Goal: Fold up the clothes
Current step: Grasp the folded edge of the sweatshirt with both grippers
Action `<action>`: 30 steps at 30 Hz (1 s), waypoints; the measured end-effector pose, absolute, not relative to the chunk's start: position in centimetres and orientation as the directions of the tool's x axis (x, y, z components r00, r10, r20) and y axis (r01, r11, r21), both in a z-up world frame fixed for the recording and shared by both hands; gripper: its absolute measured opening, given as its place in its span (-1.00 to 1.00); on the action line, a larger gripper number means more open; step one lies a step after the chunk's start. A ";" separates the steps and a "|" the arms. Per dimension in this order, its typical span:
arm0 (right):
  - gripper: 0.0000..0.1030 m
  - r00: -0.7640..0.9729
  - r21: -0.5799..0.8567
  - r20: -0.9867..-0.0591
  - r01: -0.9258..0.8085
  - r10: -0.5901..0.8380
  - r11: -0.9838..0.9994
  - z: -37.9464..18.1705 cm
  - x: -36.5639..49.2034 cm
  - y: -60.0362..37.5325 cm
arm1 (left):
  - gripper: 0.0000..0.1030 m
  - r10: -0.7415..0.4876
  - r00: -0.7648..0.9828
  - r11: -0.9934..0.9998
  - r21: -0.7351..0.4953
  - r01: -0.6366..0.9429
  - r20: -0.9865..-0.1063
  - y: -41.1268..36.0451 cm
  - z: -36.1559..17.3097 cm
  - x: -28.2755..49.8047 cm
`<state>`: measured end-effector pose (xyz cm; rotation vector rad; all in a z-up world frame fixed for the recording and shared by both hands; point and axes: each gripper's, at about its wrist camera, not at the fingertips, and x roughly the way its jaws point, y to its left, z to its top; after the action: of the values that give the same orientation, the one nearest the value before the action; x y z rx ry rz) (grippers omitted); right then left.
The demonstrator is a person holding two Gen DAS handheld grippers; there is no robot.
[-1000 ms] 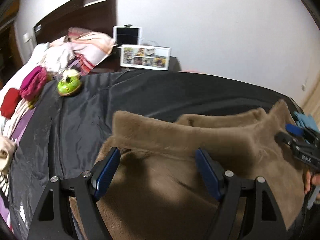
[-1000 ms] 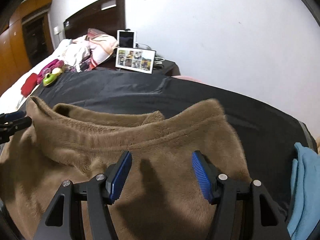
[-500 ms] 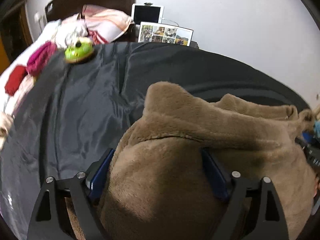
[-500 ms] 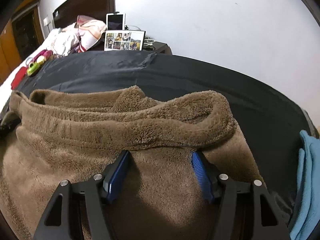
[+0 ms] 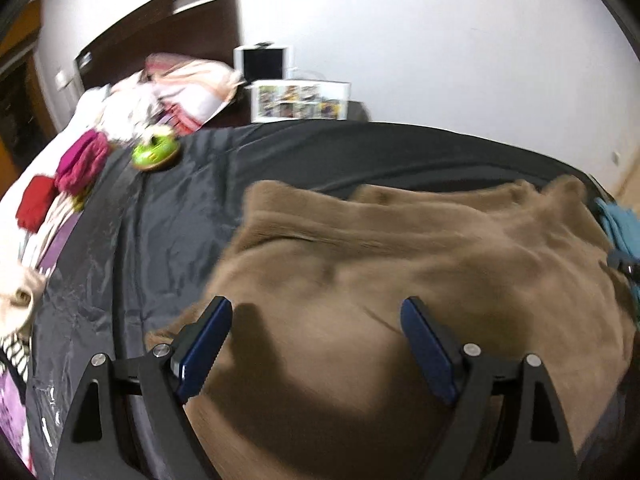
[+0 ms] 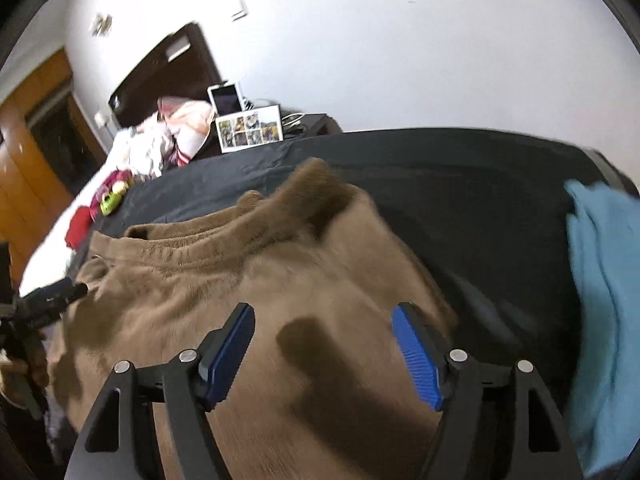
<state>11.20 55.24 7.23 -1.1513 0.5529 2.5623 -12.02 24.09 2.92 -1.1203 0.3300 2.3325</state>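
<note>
A brown fleece garment [image 5: 380, 264] lies spread on the black sheet [image 5: 168, 224], its ribbed hem toward the far side. It also shows in the right wrist view [image 6: 248, 280]. My left gripper [image 5: 316, 340] is open and empty, just above the garment's near left part. My right gripper [image 6: 322, 344] is open and empty above the garment's near right part. The left gripper's tip [image 6: 52, 300] shows at the left edge of the right wrist view.
A blue towel [image 6: 600, 280] lies at the right of the sheet. A green toy [image 5: 154, 154], red and pink clothes [image 5: 80, 160] and a pile of bedding [image 5: 180, 92] sit at the far left. A photo frame [image 5: 298, 100] stands by the wall.
Both grippers have let go of the garment and drawn back and up. The folded-over fleece has dropped flat onto the sheet.
</note>
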 end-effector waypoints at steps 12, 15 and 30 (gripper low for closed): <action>0.63 -0.630 0.371 -0.776 -0.507 0.040 -0.778 4.0 18.8 59.0 | 0.73 0.437 -0.467 -0.740 -0.012 -0.673 -0.769 27.0 3.4 -5.1; 0.63 -0.648 0.422 -0.762 -0.484 -0.011 -0.767 3.5 18.7 58.9 | 0.73 0.429 -0.463 -0.747 -0.016 -0.665 -0.776 26.8 3.1 -4.9; 0.64 -0.693 0.572 -0.690 -0.344 -0.210 -0.745 1.7 16.1 56.0 | 0.74 0.414 -0.446 -0.750 -0.020 -0.661 -0.794 27.7 2.3 -4.7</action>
<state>16.14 56.04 1.72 -1.1951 1.0881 2.6014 -4.74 27.72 2.30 -1.0962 0.3882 2.1996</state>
